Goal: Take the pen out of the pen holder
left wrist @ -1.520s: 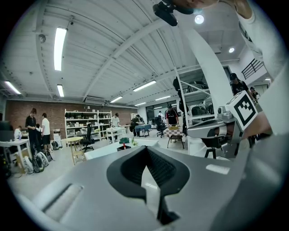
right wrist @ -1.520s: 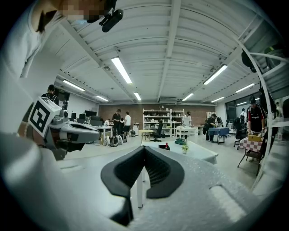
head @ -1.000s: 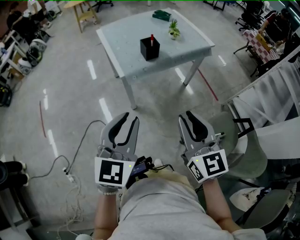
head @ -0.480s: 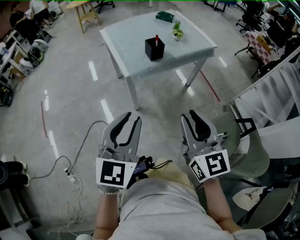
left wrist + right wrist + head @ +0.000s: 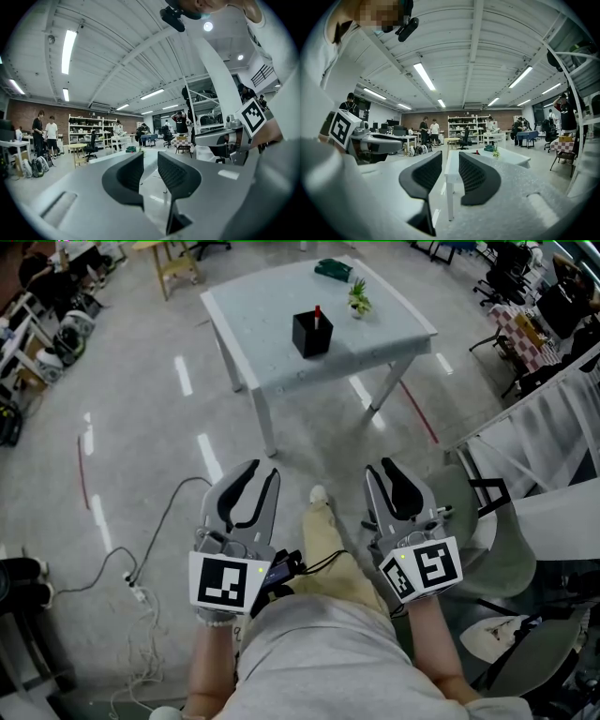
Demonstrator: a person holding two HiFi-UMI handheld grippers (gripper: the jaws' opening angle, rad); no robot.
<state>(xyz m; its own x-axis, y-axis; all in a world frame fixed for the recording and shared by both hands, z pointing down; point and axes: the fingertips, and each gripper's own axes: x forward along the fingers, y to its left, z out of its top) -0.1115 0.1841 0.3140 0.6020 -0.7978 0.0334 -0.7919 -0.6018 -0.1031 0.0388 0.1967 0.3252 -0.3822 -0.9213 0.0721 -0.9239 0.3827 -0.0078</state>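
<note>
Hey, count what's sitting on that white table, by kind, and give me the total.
Pen holder: 1
Pen: 1
Potted plant: 1
Dark green item, too small to identify: 1
Total: 4

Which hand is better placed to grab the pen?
Probably right. Left tongs and right tongs are empty, far from the pen holder; the right ones have just been opening, and their view shows the pen.
</note>
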